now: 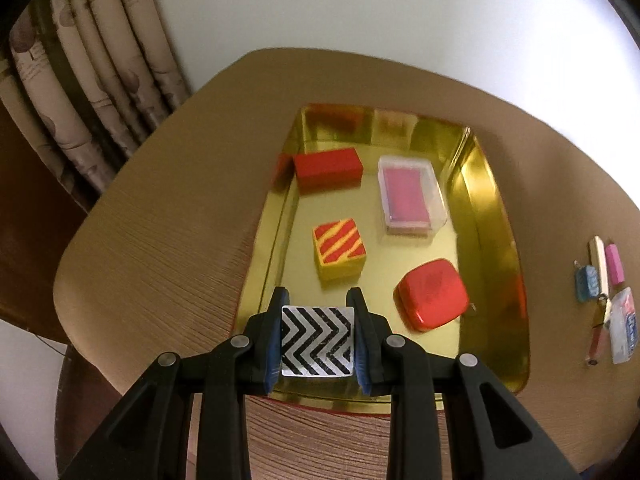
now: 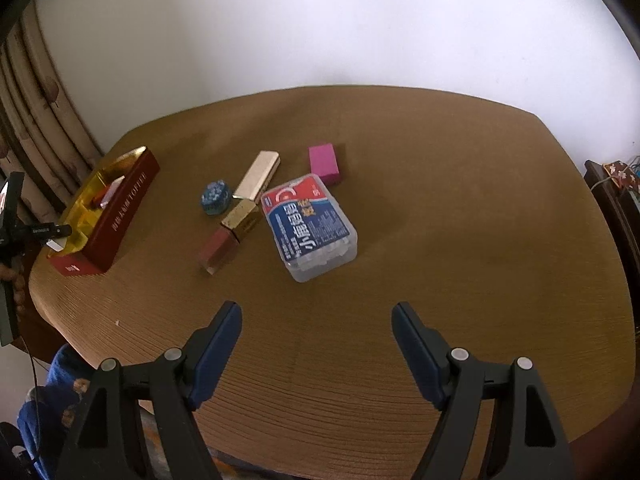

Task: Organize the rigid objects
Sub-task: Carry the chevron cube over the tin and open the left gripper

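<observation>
Chevron-patterned block (image 1: 317, 340) clamped between left gripper's (image 1: 318, 300) jaws, above gold tray's (image 1: 496, 208) near edge.

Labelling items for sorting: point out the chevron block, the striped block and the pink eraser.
chevron block (image 1: 317, 341), left wrist view, patterned top face.
striped block (image 1: 339, 245), left wrist view, top face.
pink eraser (image 2: 323, 160), right wrist view, top face.

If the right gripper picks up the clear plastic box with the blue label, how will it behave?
The clear plastic box looks stiff, so it probably will not bend. Its smooth, rounded walls may be slippery. It lies flat on the table, so it should slide rather than roll or tip.
</observation>
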